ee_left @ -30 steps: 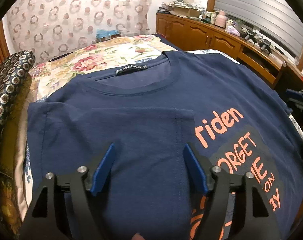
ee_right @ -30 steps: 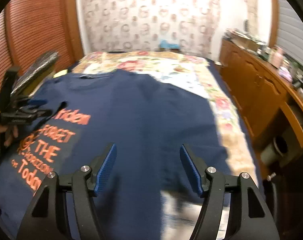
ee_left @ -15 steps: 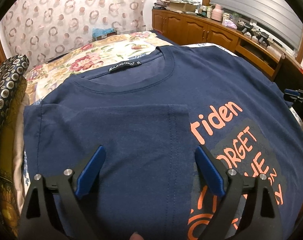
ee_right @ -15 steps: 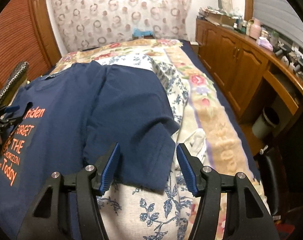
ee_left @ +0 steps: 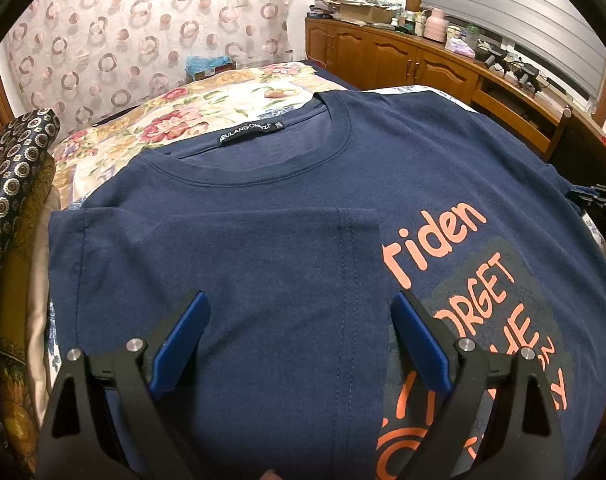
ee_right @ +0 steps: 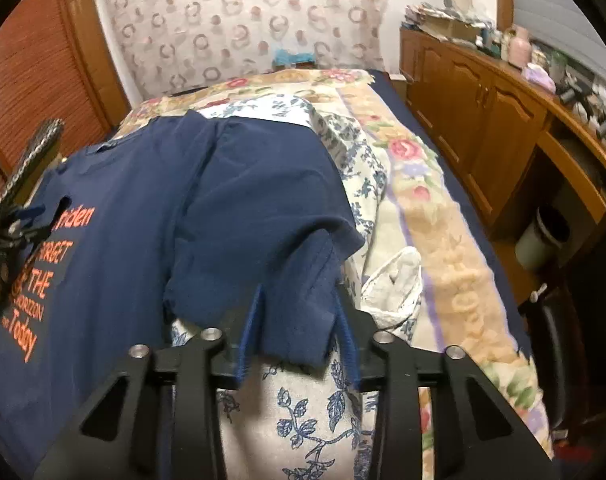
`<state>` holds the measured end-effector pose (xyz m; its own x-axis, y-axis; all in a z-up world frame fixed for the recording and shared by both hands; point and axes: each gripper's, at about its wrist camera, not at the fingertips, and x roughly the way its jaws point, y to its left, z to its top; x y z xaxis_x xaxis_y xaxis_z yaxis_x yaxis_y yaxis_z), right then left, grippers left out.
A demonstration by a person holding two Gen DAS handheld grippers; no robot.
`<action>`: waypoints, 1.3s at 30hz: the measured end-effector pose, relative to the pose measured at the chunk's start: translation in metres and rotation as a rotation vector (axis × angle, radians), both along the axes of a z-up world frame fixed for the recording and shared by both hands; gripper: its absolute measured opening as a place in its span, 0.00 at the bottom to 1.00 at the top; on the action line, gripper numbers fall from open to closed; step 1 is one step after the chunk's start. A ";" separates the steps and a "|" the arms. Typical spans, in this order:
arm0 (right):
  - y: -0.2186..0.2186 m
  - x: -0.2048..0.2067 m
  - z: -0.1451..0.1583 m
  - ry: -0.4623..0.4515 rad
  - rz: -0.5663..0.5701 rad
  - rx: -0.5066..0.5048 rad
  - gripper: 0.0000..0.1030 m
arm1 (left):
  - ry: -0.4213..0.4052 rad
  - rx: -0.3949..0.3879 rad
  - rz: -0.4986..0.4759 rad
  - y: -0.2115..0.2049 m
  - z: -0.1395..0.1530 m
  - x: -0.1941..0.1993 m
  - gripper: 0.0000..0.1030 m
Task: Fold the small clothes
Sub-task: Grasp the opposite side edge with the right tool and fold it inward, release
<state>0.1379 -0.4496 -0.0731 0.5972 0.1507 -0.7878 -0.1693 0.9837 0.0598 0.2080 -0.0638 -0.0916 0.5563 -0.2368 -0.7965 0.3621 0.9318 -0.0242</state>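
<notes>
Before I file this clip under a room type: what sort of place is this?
Most likely a home bedroom: a bed with floral covers bears the navy T-shirt, with wooden cabinets along one wall and a patterned curtain behind.

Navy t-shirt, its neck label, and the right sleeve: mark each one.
navy t-shirt (ee_left: pixel 263 280), left wrist view, folded-over panel on the chest
neck label (ee_left: pixel 250 132), left wrist view, middle of the black tag
right sleeve (ee_right: pixel 299 304), right wrist view, hem end between the tool fingers
</notes>
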 end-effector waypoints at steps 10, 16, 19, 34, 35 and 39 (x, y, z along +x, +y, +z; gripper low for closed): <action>0.014 -0.005 0.023 -0.116 0.040 -0.113 0.04 | -0.080 -0.045 0.069 0.024 0.026 -0.029 0.91; 0.036 0.000 0.055 -0.213 0.095 -0.064 0.04 | -0.173 -0.101 0.116 0.043 0.055 -0.062 0.91; 0.058 0.000 0.064 -0.237 0.154 -0.038 0.04 | -0.195 -0.139 0.135 0.053 0.062 -0.072 0.91; 0.147 -0.021 0.007 -0.094 0.355 -0.029 0.08 | -0.223 -0.159 0.128 0.060 0.063 -0.109 0.91; 0.146 -0.021 0.006 -0.091 0.354 -0.030 0.10 | -0.225 -0.161 0.130 0.060 0.063 -0.111 0.91; 0.138 -0.022 0.014 -0.103 0.339 -0.008 0.29 | -0.228 -0.168 0.136 0.060 0.062 -0.112 0.91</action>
